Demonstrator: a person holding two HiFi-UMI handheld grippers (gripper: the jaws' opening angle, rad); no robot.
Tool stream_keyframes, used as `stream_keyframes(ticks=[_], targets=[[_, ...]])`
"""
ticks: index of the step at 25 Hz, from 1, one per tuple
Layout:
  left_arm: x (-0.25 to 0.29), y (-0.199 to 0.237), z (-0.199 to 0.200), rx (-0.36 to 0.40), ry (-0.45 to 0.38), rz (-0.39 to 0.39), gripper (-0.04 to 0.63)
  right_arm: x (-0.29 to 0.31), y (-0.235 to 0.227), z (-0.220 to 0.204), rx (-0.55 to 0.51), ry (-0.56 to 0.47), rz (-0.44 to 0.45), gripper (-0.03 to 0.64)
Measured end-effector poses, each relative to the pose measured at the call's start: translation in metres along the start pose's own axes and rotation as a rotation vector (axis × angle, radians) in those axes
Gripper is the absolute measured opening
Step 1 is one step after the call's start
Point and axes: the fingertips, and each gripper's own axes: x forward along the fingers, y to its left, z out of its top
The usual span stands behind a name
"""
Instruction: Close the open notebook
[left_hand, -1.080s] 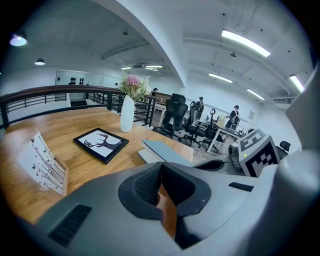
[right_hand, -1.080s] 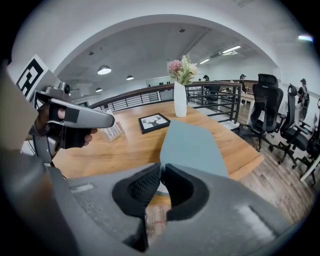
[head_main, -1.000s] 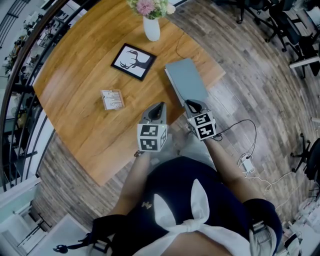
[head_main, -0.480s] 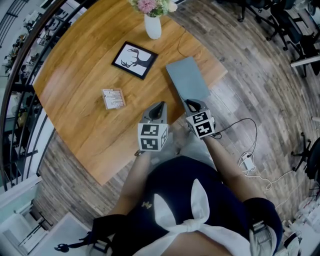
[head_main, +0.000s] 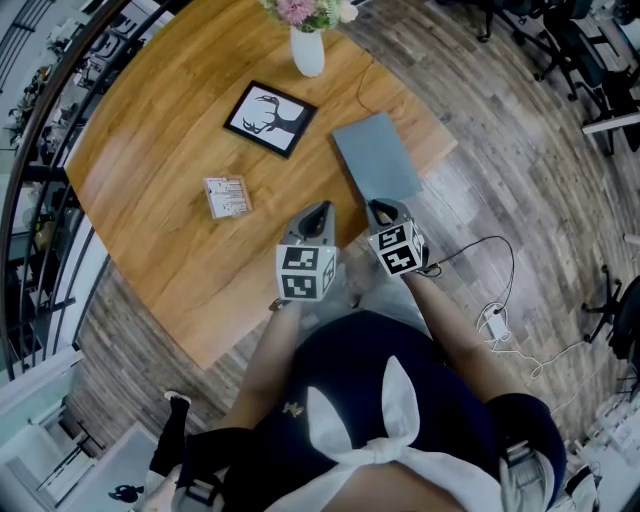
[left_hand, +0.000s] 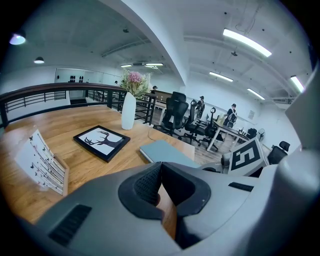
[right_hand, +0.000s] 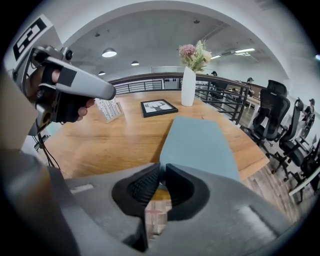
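Head view: flowers (head_main: 310, 12) in vase (head_main: 307, 52)

Tabletop (head_main: 160, 150): warm orange-brown, wood grain. Notebook (head_main: 376, 158): plain grey-blue cover. Picture (head_main: 269, 120): black frame, white ground, black stag silhouette. Vase (head_main: 307, 52): white. Flowers (head_main: 293, 12): pink, some green. Card stand (head_main: 226, 197): white, rows of dark print. My left tool (head_main: 319, 212) and right tool (head_main: 379, 208): grey bodies, black pads (left_hand: 147, 182), cubes (head_main: 304, 273) with black-and-white square markers. Floor (head_main: 520, 150): grey-brown planks. My top (head_main: 350, 380): navy, white tie.
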Motion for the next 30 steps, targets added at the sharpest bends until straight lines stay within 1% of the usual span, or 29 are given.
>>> stream_keyframes(ticks=[9, 15, 17, 21, 30], targets=[[0.002, 0.002, 0.001, -0.009, 0.001, 0.008, 0.018, 0.003, 0.000, -0.003, -0.024, 0.028, 0.009, 0.048], [0.002, 0.002, 0.004, -0.007, -0.003, 0.007, 0.018, 0.005, 0.003, -0.002, -0.021, 0.039, 0.032, 0.083], [0.002, 0.001, 0.007, -0.003, -0.009, 0.008, 0.018, 0.005, 0.004, -0.003, -0.007, 0.040, 0.047, 0.096], [0.000, 0.000, 0.014, 0.001, -0.021, 0.009, 0.018, 0.004, 0.012, -0.003, 0.056, 0.051, 0.095, 0.137], [-0.004, -0.007, 0.028, 0.004, -0.051, 0.013, 0.018, -0.023, 0.010, 0.023, 0.100, 0.001, 0.145, 0.137]])
